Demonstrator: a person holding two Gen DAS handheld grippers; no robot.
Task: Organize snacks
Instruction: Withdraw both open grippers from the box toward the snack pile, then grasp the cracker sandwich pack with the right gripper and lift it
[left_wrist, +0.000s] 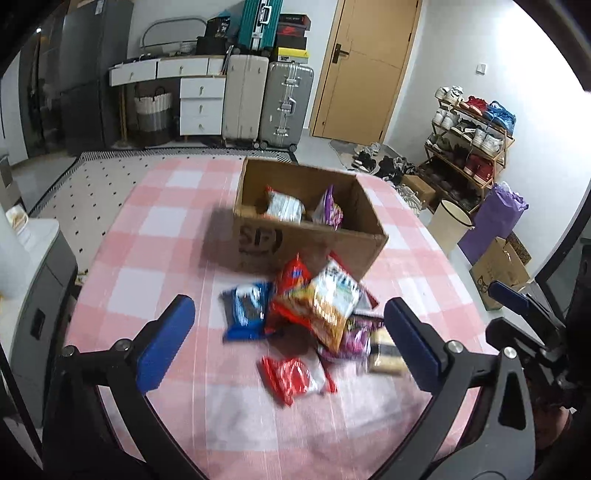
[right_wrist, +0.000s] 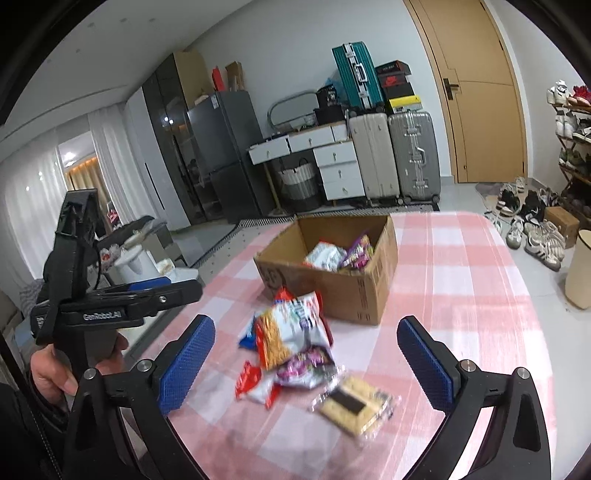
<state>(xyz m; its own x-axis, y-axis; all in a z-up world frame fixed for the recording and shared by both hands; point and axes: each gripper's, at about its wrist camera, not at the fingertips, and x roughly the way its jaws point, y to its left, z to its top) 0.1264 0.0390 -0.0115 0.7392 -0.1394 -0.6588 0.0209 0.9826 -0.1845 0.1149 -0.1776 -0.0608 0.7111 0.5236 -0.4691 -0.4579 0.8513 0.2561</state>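
A loose heap of snack packets lies on the worktop (left_wrist: 155, 229), which is covered in pink and white check, just in front of an open cardboard box (left_wrist: 310, 236). On top of the heap sits an orange and white packet (left_wrist: 332, 302), overlapping a red packet (left_wrist: 291, 291) beneath it. A blue packet (left_wrist: 245, 310) lies at the left of the heap, touching the red one. A purple packet (right_wrist: 306, 369) pokes out from under the near side of the orange one, and a red and white packet (left_wrist: 295, 376) lies nearest the left wrist camera, slightly apart from the rest. A clear wrapper of biscuits with a dark filling (right_wrist: 354, 404) rests at the right edge of the group. Inside the box are a white packet (left_wrist: 284, 206) and another purple packet (left_wrist: 330, 210), both leaning against its walls.

The left tongs (left_wrist: 288, 325) are spread wide above the heap, with nothing between the blue pads. The right tongs (right_wrist: 306, 358) are likewise wide open and hold nothing, hovering over the near side of the heap.

Beyond the worktop stand two suitcases (left_wrist: 269, 103), a white set of drawers (left_wrist: 201, 107) and a wooden door (left_wrist: 369, 66)
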